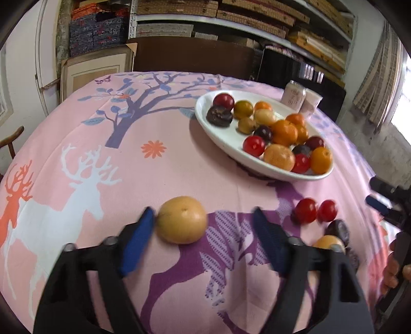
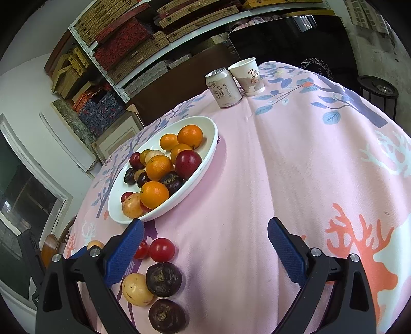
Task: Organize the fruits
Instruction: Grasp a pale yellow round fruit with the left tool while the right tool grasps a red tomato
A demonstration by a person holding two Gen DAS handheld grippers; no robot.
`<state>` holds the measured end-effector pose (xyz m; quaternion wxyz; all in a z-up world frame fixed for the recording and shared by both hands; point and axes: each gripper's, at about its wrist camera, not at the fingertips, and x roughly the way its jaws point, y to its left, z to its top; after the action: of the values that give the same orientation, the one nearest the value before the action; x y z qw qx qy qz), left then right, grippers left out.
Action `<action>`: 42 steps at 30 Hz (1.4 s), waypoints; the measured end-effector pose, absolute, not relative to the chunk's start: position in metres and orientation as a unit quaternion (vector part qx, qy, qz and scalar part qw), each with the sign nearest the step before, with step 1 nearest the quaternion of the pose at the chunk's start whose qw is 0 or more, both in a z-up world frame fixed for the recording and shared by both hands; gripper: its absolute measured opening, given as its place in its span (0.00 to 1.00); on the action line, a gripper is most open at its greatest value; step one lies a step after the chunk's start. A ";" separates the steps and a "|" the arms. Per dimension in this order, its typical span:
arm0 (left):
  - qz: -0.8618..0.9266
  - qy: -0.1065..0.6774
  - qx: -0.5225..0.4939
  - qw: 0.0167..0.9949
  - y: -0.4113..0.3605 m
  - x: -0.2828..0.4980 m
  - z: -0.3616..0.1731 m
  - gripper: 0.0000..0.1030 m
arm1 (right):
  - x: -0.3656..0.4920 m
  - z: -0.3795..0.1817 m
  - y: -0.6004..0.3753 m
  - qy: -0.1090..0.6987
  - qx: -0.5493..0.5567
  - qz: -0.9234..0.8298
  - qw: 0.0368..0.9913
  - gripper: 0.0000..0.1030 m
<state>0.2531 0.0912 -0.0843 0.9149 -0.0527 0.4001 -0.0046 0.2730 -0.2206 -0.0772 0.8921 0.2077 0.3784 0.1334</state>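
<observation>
A white oval plate [image 1: 226,138] [image 2: 203,164] holds several oranges, red, dark and yellow fruits. My left gripper [image 1: 203,218] is open, low over the cloth; a yellow fruit [image 1: 181,220] lies between its fingers, close to the left finger [image 1: 143,226]. Two red fruits [image 1: 314,210] and a dark one [image 1: 337,230] lie to its right. My right gripper [image 2: 205,235] is open and empty above the cloth. Near its left finger [image 2: 128,246] lie a red fruit [image 2: 161,249], a yellow fruit [image 2: 137,289] and two dark fruits [image 2: 164,279].
A pink tablecloth with deer and tree prints [image 2: 295,167] covers the round table. A drink can [image 2: 223,87] and a paper cup [image 2: 248,76] stand at the far edge. Shelves of boxes [image 1: 231,18] rise behind. The right gripper shows at the left wrist view's right edge [image 1: 385,203].
</observation>
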 end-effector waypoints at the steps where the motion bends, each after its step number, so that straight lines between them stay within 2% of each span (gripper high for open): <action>1: -0.004 0.401 -0.051 0.915 0.091 0.254 -0.085 0.67 | 0.273 -0.077 -0.220 0.379 0.207 0.133 0.892 0.95; 5: -0.004 0.399 -0.054 0.915 0.092 0.253 -0.085 0.66 | 0.272 -0.077 -0.220 0.381 0.206 0.133 0.892 0.95; 10: 0.013 0.406 -0.052 0.912 0.095 0.255 -0.089 0.55 | 0.274 -0.078 -0.216 0.385 0.195 0.140 0.891 0.95; 13: 0.017 0.426 -0.073 0.902 0.104 0.261 -0.096 0.43 | 0.272 -0.077 -0.205 0.388 0.166 0.153 0.893 0.95; 17: 0.021 0.426 -0.063 0.902 0.101 0.261 -0.096 0.43 | 0.267 -0.078 -0.179 0.393 0.097 0.175 0.898 0.95; 21: 0.023 0.427 -0.059 0.902 0.100 0.261 -0.096 0.43 | 0.263 -0.079 -0.163 0.395 0.060 0.192 0.897 0.82; 24: 0.025 0.428 -0.054 0.902 0.098 0.262 -0.096 0.43 | 0.260 -0.079 -0.157 0.386 0.037 0.182 0.904 0.77; 28: 0.026 0.428 -0.053 0.902 0.098 0.262 -0.096 0.43 | 0.264 -0.086 -0.145 0.401 0.008 0.186 0.897 0.60; 32: 0.027 0.429 -0.050 0.902 0.097 0.262 -0.096 0.43 | 0.268 -0.087 -0.138 0.405 0.004 0.194 0.893 0.56; 35: 0.028 0.429 -0.049 0.902 0.097 0.262 -0.096 0.43 | 0.269 -0.088 -0.132 0.409 0.001 0.210 0.888 0.44; 37: 0.027 0.429 -0.049 0.902 0.097 0.262 -0.096 0.43 | 0.269 -0.089 -0.125 0.410 -0.005 0.222 0.884 0.32; 42: 0.025 0.428 -0.050 0.902 0.098 0.262 -0.096 0.44 | 0.267 -0.087 -0.127 0.407 0.003 0.224 0.885 0.31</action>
<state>0.2620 0.0979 -0.0960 0.9018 -0.0504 0.4284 0.0253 0.2672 -0.1267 -0.0869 0.8854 0.0030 0.4072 0.2244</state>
